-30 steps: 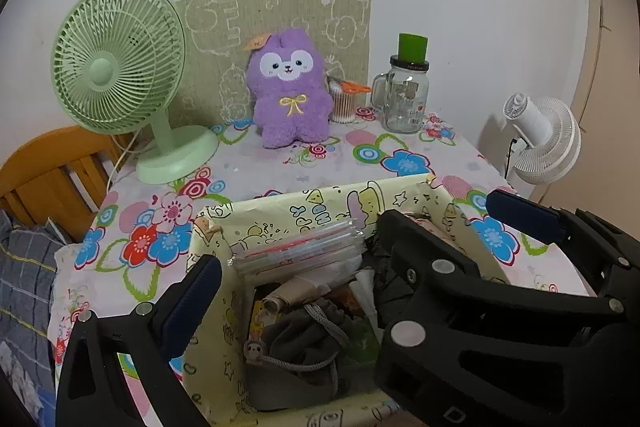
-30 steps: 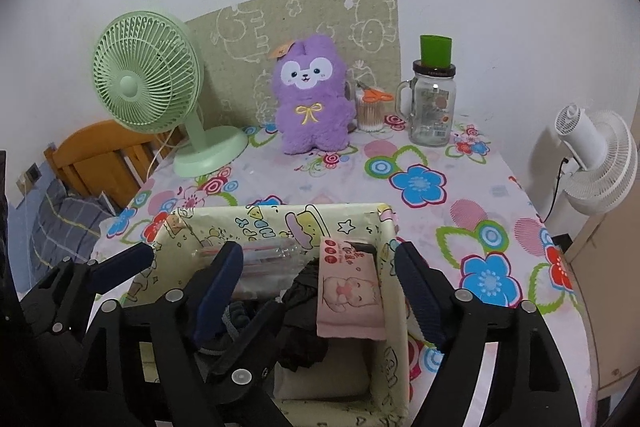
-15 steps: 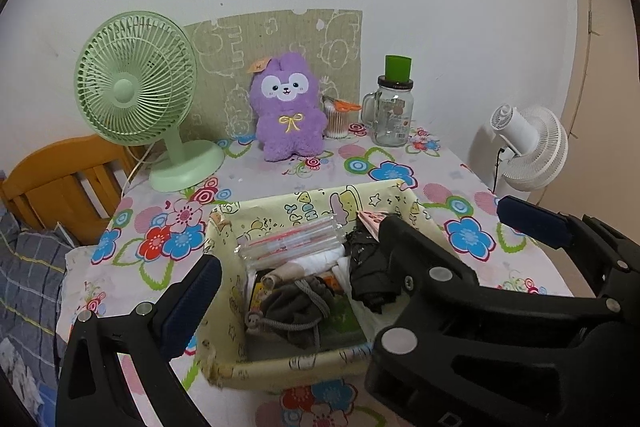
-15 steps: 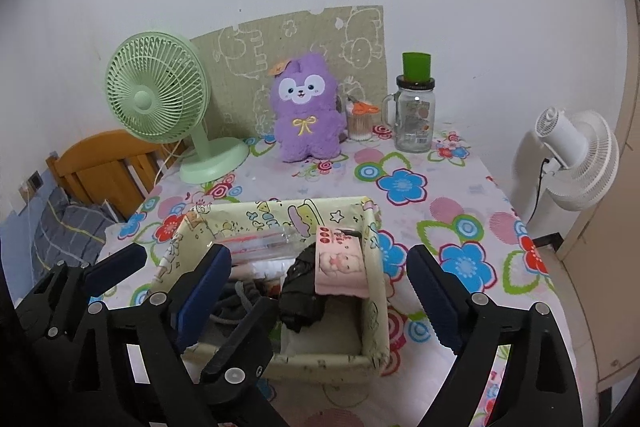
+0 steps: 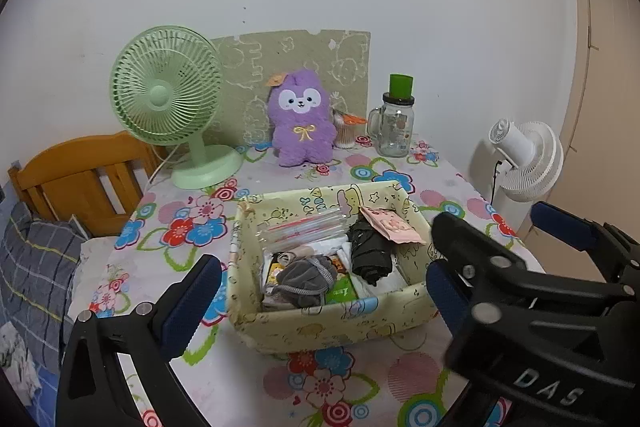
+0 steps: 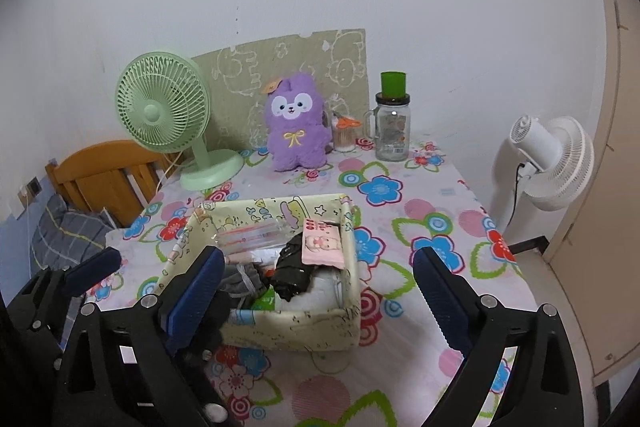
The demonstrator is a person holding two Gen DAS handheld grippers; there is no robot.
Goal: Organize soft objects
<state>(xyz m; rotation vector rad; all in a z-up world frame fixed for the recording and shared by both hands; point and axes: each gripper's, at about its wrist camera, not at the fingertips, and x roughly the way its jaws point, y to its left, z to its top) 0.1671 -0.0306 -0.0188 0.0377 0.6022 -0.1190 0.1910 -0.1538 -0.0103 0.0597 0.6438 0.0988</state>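
On the far left the green fan (image 5: 166, 95) stands on the flowered table (image 5: 224, 379), its thin cord trailing off the edge; if I swing my left gripper (image 5: 316, 291) out that way I could snag it. That gripper is spread wide and holds nothing, hovering just short of the near wall of the fabric basket (image 5: 320, 327). The basket sits mid-table, packed with a grey pouch (image 5: 304, 277), a clear zip bag (image 5: 304, 229), a black folded bundle (image 5: 370, 253) and a pink packet (image 6: 323, 243) that lies tilted over the right rim. I judge that packet the likeliest to slide out if I nudge the soft wall, and the wall itself may buckle under a pinch. Farther back the purple plush (image 6: 296, 123) leans by the wall with a glass jar (image 6: 393, 123) just right of it; a careless reach for the plush could tip the jar. My right gripper (image 6: 316, 303) is also spread and empty. What lies under the bundle I cannot quite tell.
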